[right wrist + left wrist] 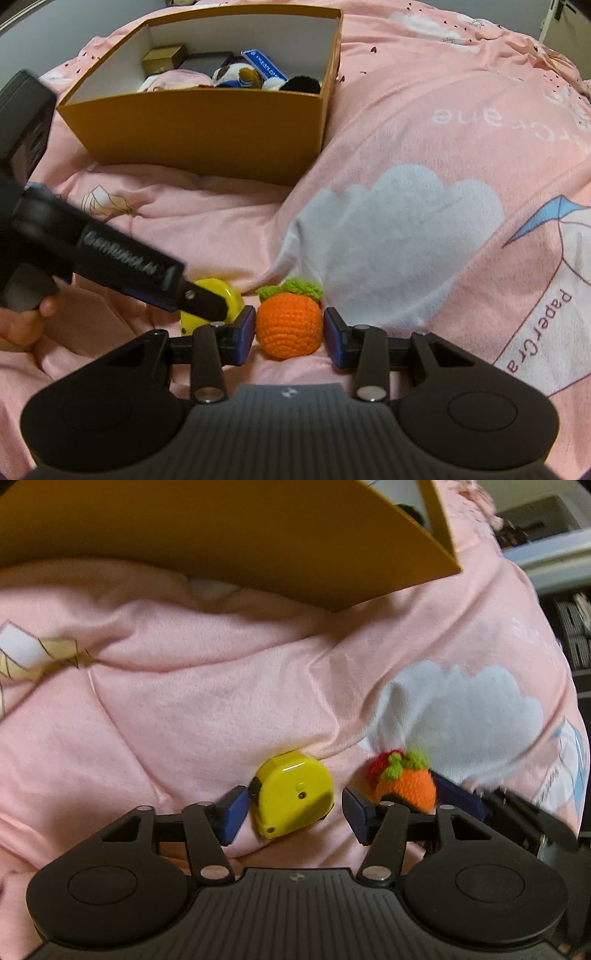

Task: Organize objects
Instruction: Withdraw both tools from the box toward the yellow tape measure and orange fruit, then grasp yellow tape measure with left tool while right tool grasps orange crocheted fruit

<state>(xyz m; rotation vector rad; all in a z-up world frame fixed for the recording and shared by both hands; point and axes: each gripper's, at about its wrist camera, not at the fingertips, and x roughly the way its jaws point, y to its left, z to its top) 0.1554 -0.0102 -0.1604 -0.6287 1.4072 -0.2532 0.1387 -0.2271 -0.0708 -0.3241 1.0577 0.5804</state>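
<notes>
I have my left gripper (291, 812) spread around the yellow tape measure (293, 792), which lies on the pink quilt (184, 709) dead ahead at 12 o'clock, its flat faces toward the pads, a small gap on the right side. My right gripper (290, 332) is likewise spread, straddling the crocheted orange (288, 325) at 12 o'clock, pads near but not clearly pressing. The two things sit just beside each other. The orange box (207, 122) lies beyond at about 11 o'clock, so I judge both lifts go forward.
</notes>
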